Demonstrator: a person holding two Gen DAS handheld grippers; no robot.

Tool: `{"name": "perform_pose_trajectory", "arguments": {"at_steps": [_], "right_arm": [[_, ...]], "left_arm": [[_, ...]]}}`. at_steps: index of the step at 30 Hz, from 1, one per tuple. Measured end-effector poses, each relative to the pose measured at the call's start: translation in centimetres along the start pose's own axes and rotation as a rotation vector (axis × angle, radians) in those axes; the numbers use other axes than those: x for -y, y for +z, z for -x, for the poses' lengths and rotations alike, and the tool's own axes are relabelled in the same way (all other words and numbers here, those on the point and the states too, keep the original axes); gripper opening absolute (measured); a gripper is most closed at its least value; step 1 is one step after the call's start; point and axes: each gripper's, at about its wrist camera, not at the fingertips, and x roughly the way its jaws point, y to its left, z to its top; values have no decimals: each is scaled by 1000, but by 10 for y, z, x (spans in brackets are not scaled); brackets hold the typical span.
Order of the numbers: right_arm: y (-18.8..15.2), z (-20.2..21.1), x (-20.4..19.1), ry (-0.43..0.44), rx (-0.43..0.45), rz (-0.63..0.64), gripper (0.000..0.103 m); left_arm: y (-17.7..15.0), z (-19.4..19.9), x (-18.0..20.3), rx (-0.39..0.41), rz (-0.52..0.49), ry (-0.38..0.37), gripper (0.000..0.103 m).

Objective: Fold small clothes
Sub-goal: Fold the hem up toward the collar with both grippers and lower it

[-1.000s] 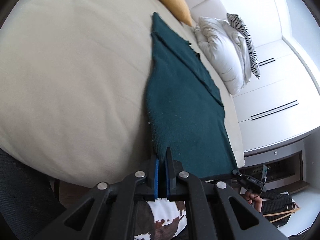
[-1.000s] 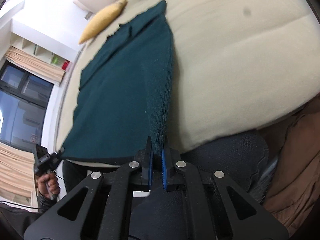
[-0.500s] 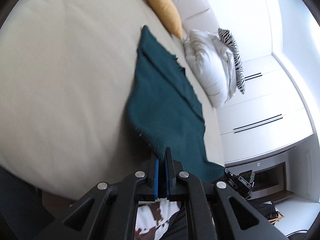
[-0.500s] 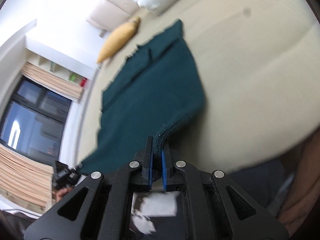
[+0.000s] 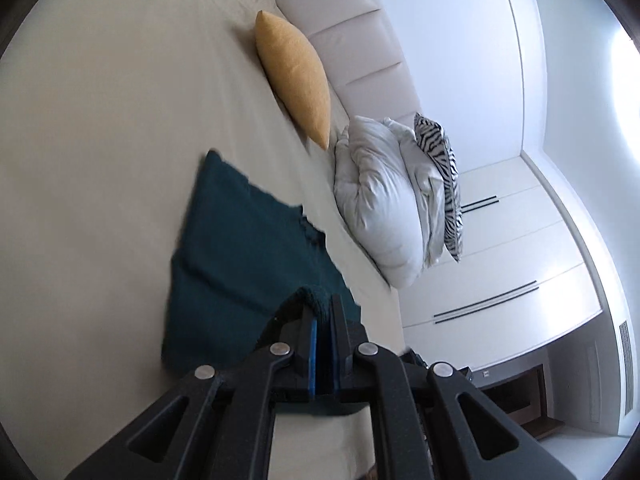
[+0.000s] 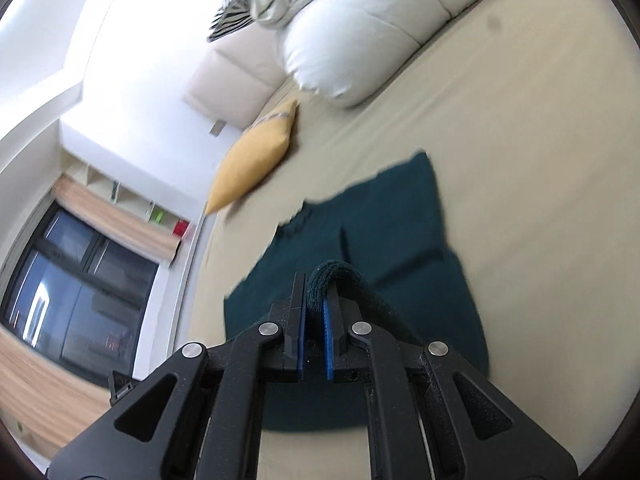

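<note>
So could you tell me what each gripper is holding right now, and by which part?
Both hold the dark green garment: the left gripper and right gripper each pinch a bunched bit of its edge.

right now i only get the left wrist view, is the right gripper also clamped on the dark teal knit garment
Observer: Yes. The right gripper is shut on a doubled-over edge of the dark teal knit garment.
Operator: what's off to that gripper's left, i can't see that side
Observer: A dark window with a tan wooden frame, beyond the edge of the cream bed.
Operator: anything above that window
Observer: White open shelving holding small green and red items.
</note>
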Motion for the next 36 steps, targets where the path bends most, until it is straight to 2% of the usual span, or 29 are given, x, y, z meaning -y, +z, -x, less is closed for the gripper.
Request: {"name": "perform_pose_trajectory", "arguments": {"at_steps": [4,9,14,16,18,20,21,22,23,24,26,30,33,36], "right_arm": [[46,-50,3,-48,11,-17,6],[89,-114,11,-137,2,-18,6],[109,-166,31,-212,-12,-12,6],[113,-187,42,-236,-40,-25,9],[114,-207,52,-280,-67,-33,10],[115,-218,59,-296,-90,-47,13],[115,-218,60,-284,-82,-50,25],[115,-213,59,-276,-57,-41,32],[115,-209,56,-286,-34,-28,46],[111,-197,55,-308,-2,-9,53],[111,-184,45,-337,50,29,53],[99,-168,17,-331,65,125,53],[82,-182,-7,-305,5,215,53],[60,-211,-29,-309,-64,315,52]], "left_arm": [[43,-44,-5,12,14,36,6],[78,-95,-17,-9,12,100,6],[107,-137,-43,-12,35,170,7],[113,-150,-55,-20,42,207,9],[118,-153,-67,-16,80,217,32],[118,-143,-70,16,89,215,47],[118,-136,-68,27,77,217,48],[117,-130,-65,37,59,226,48],[115,-123,-62,45,47,234,49],[114,-117,-59,56,36,239,49],[107,-110,-46,78,-6,265,49],[90,-117,-10,100,-158,324,49],[70,-142,14,65,-332,412,55],[58,-163,19,58,-450,557,56]]}}
